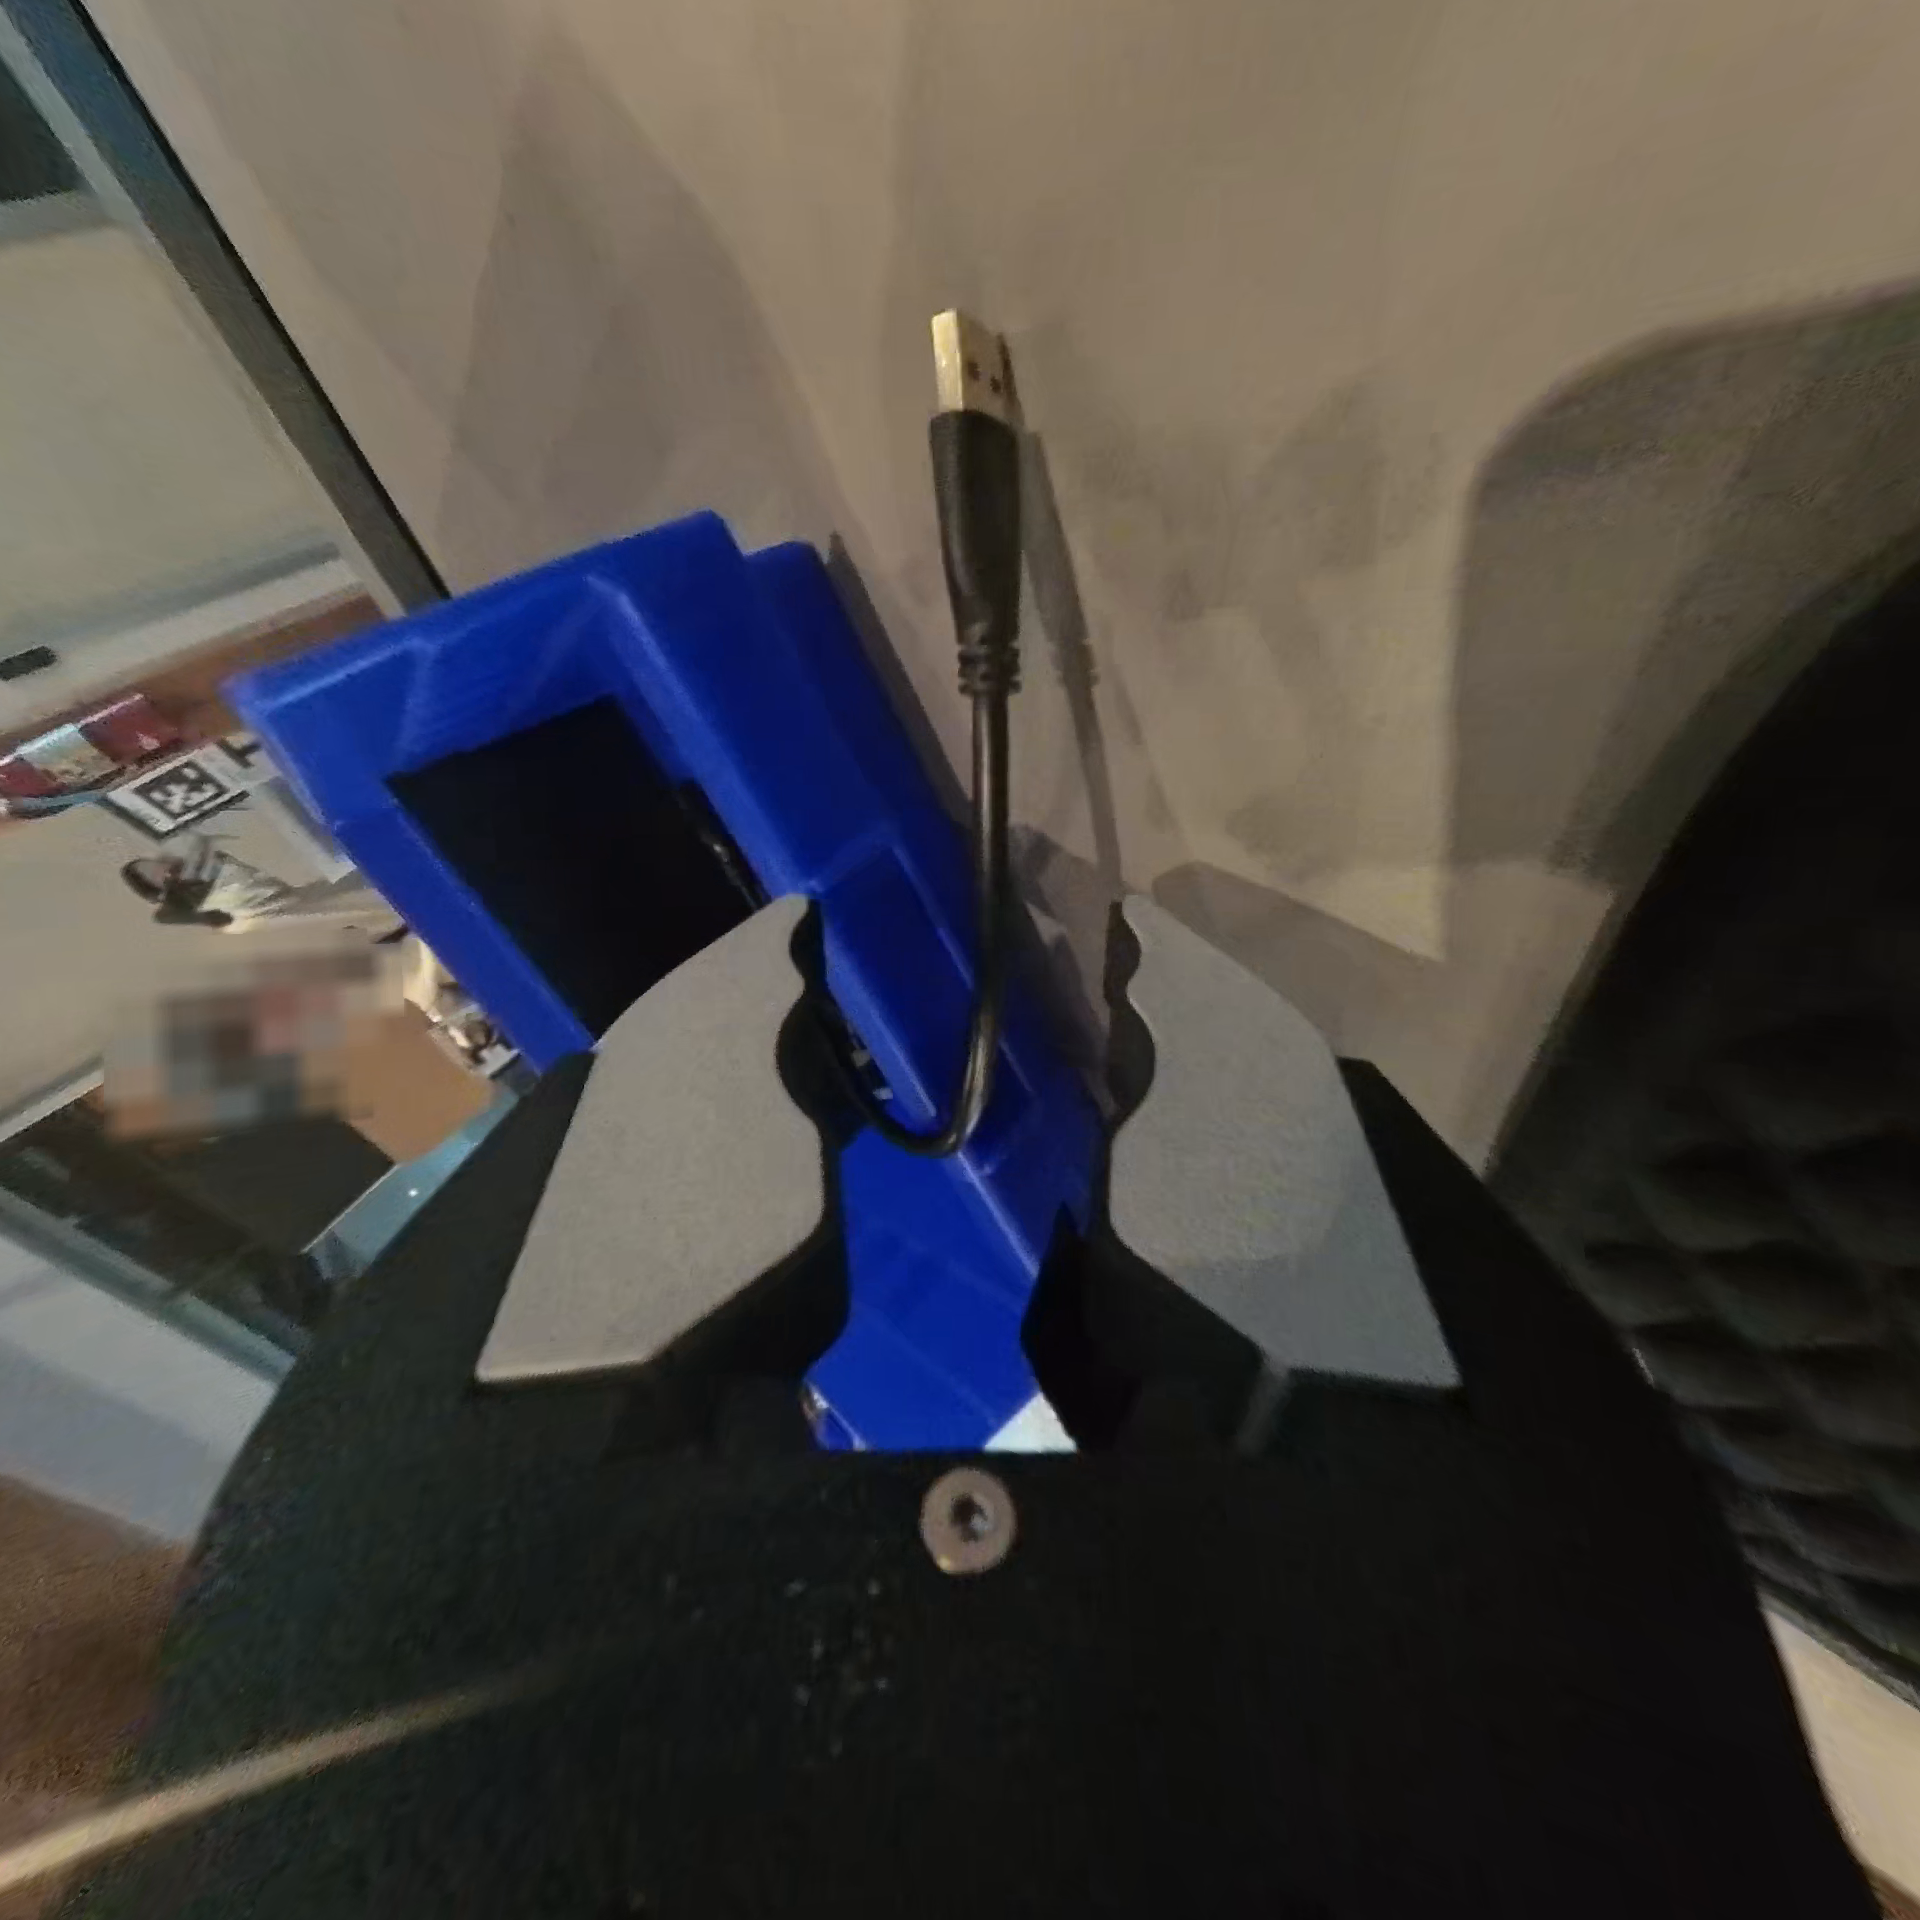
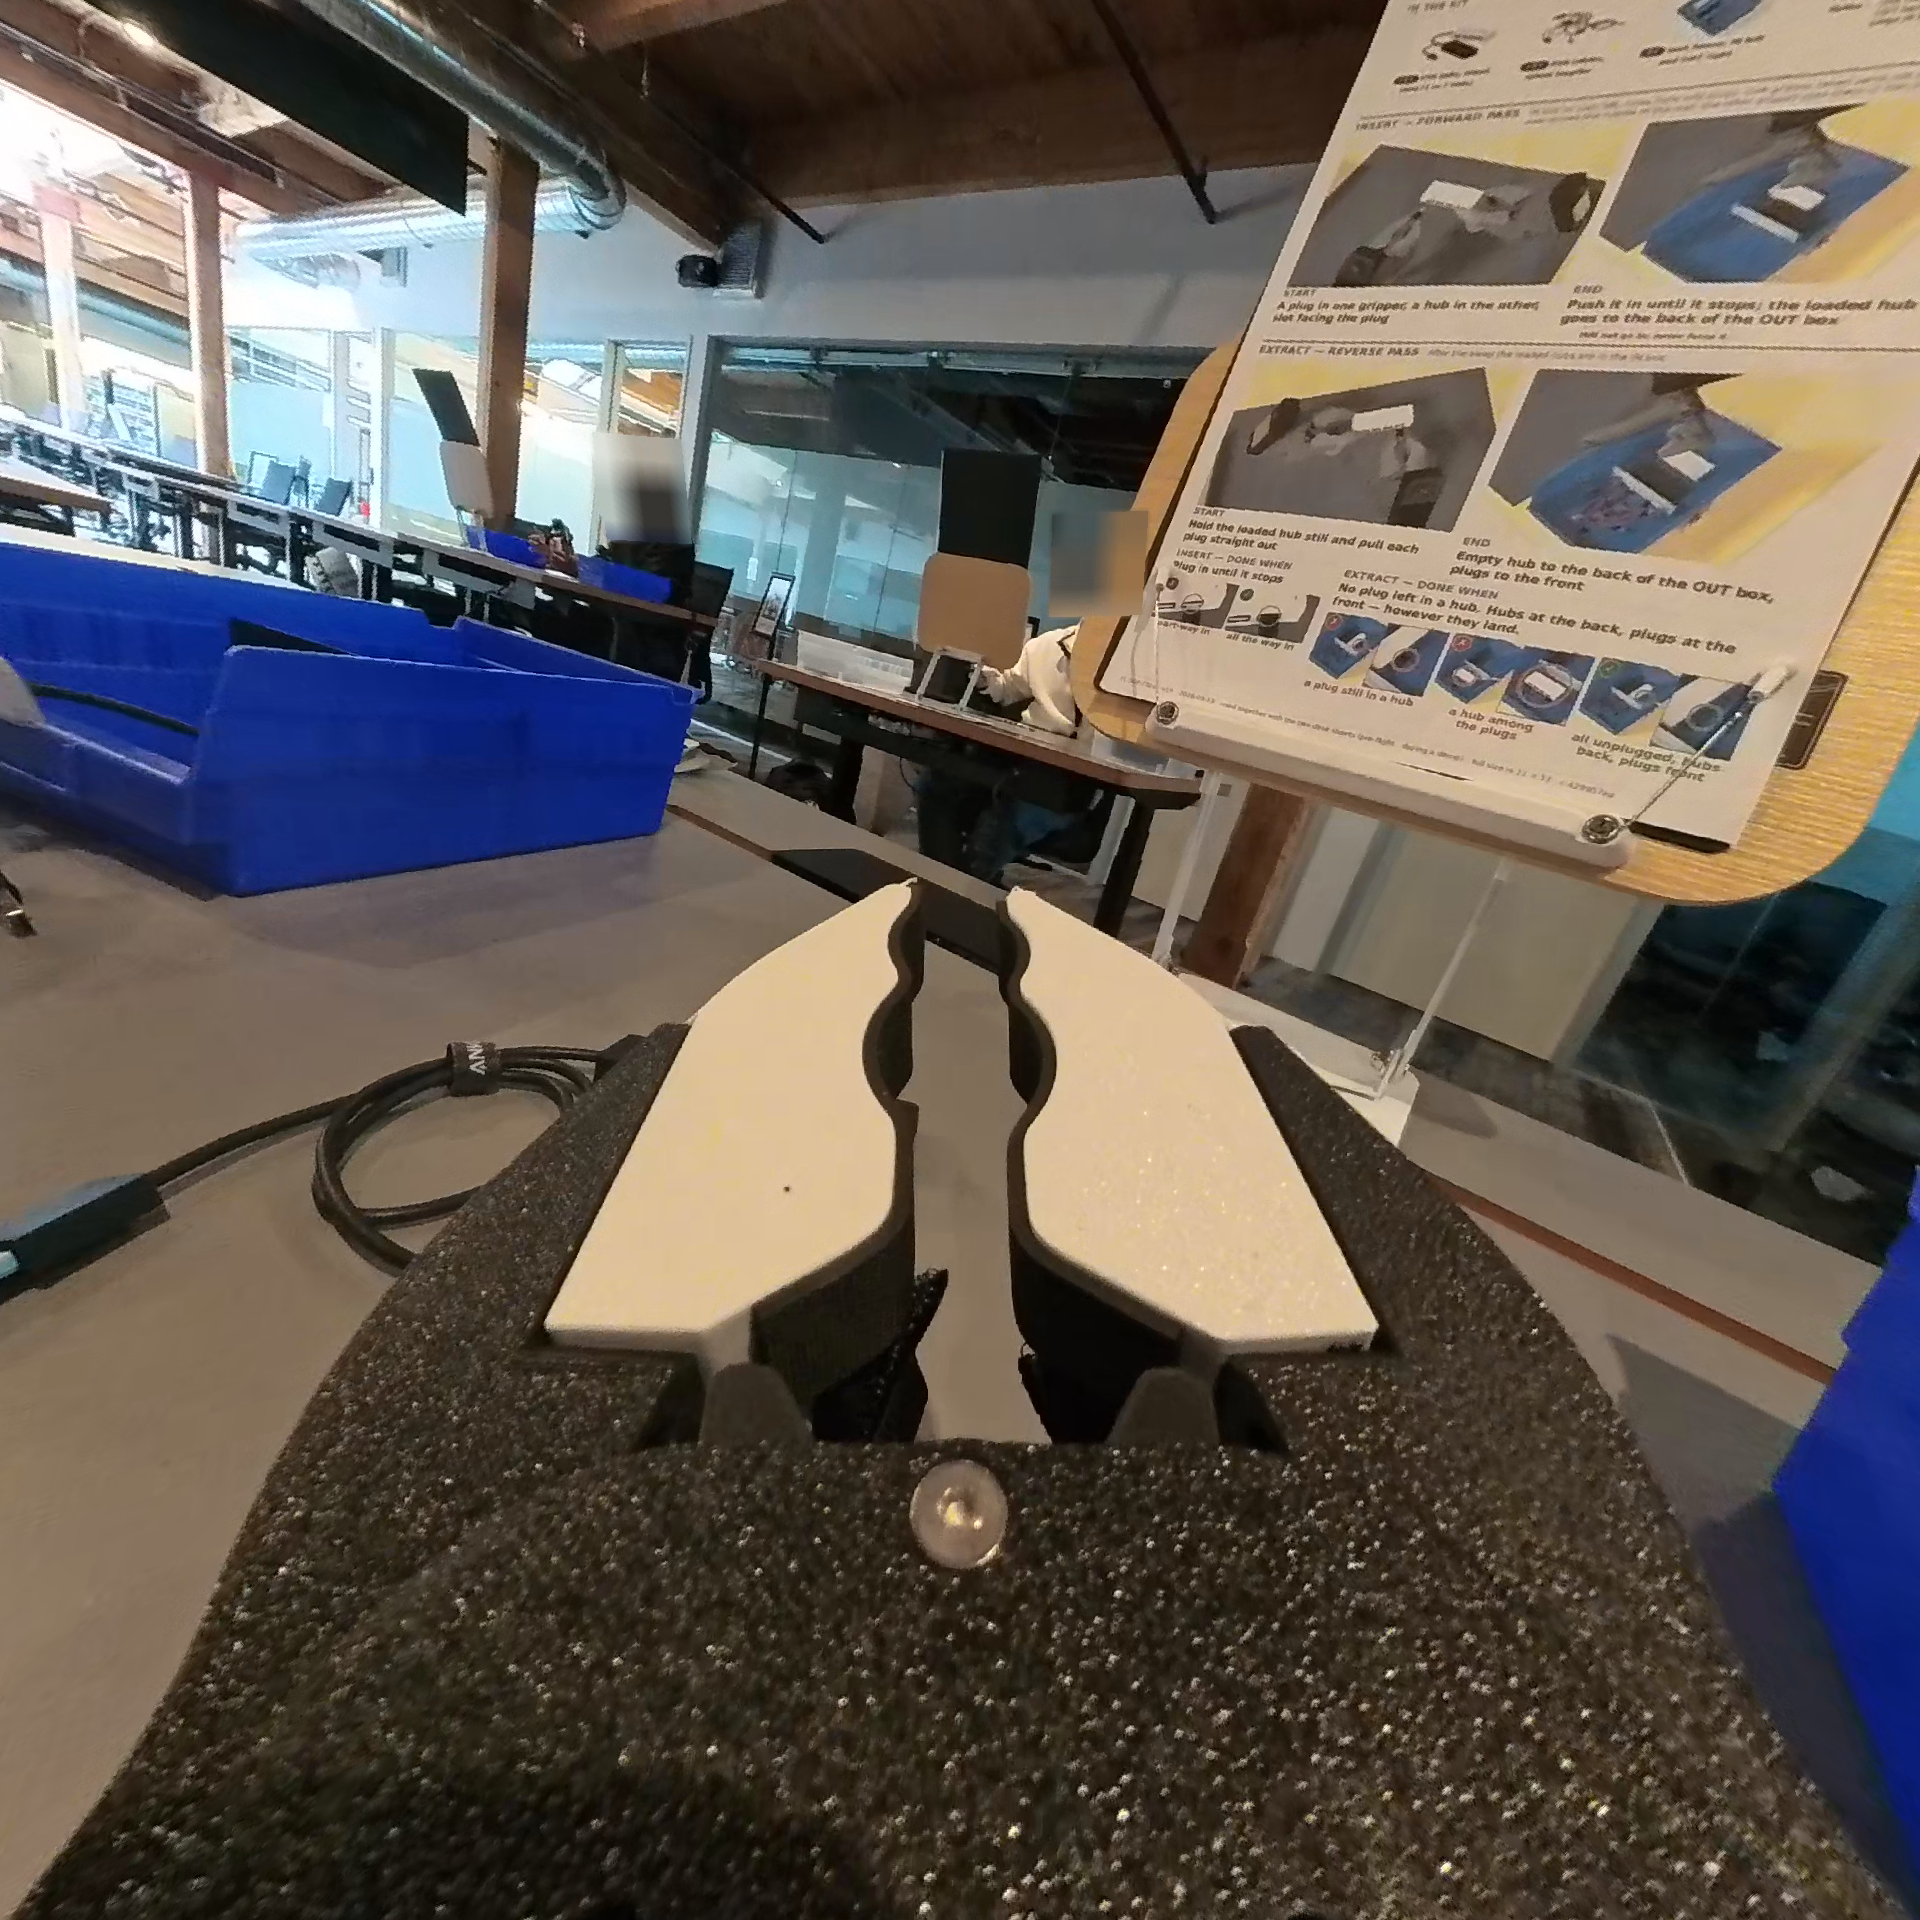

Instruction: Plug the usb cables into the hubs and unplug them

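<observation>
Blue plastic fills the gap between the left gripper's [image 1: 961,935] grey fingers [image 1: 665,1174]: a holder [image 1: 644,748] with a dark rectangular recess, seated between the jaws, which stand partly apart around its narrow end. Whether they press it firmly cannot be told through the blur. A thin black cable [image 1: 985,831] loops out from the holder between the fingers and rises just ahead of the tips, ending in a black-sleeved USB plug [image 1: 971,364] with a metal shell, pointing away from the gripper and free of any port. Beyond it lies a pale grey surface [image 1: 1247,312]; a dark textured object [image 1: 1766,1247] sits to the right.

White fingers [image 2: 748,1153] of the right gripper [image 2: 958,914] stand narrowly apart, with nothing between them. Left of them a coiled black cord [image 2: 416,1153], bound by a lettered strap, lies on the grey table [image 2: 312,987]. Farther left sits a blue bin [image 2: 364,748]. Ahead and right, an illustrated instruction sheet [image 2: 1538,416] leans on a wooden board with a clear stand. Past these is an open room with desks, glass walls and wooden ceiling beams.
</observation>
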A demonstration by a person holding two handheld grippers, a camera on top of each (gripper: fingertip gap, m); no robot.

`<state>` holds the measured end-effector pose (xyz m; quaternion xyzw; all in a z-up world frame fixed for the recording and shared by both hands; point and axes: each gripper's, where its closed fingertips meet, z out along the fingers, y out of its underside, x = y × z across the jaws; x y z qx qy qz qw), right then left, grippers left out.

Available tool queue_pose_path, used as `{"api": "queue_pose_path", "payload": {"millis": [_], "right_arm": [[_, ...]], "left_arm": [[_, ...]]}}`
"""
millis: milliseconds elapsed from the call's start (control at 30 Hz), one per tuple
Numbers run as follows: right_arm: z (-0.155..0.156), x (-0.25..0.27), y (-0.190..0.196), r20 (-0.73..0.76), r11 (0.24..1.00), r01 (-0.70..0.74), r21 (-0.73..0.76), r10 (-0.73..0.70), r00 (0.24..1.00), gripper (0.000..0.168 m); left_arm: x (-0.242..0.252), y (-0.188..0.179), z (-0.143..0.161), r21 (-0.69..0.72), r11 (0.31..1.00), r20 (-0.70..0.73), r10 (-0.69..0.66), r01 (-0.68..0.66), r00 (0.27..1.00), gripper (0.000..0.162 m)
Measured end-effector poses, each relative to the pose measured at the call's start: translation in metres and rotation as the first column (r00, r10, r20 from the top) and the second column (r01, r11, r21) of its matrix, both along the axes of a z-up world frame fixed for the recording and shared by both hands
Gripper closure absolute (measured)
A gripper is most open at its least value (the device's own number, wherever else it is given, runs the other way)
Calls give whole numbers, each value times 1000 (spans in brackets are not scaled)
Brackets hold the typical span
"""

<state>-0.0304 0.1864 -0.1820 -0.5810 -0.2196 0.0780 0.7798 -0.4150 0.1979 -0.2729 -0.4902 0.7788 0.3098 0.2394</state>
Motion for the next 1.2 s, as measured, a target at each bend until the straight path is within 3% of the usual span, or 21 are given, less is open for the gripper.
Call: {"api": "queue_pose_path", "payload": {"millis": [67, 133, 167, 267, 433, 800, 900, 1000, 1200], "right_arm": [[0, 0, 0, -1, 1000, -1, -1, 1, 1000, 155], [0, 0, 0, -1, 1000, -1, -3, 1, 1000, 155], [0, 0, 0, -1, 1000, -1, -4, 1, 1000, 155], [0, 0, 0, -4, 1000, -2, -4, 2, 1000, 155], [-1, 1, 1, -8, 1000, -1, -8, 1, 1000, 155], [-1, 1, 1, -9, 1000, 1, -7, -1, 1000, 156], [0, 1, 1, -9, 1000, 1, -7, -1, 1000, 156], [-1, 1, 1, -10, 1000, 0, -8, 0, 1000, 156], [0, 1, 1, -11, 1000, -3, -8, 3, 1000, 156]], "left_arm": [[2, 5, -1, 46, 999, -5, -15, 15, 1000, 121], [4, 12, 4, 133, 990, -24, -53, 56, 998, 154], [4, 13, 6, 159, 984, -42, -68, 74, 997, 157], [8, 12, 11, 173, 983, -4, -70, 70, 998, 157], [5, 18, 52, 243, 970, 150, -24, -13, 988, 157], [3, 25, 192, 488, 851, 457, -59, -194, 888, 157], [17, 24, 229, 514, 824, 554, -107, -238, 826, 157], [31, 23, 262, 472, 825, 693, -129, -311, 709, 157], [79, 10, 296, 313, 908, 867, -154, -278, 473, 158]]}}
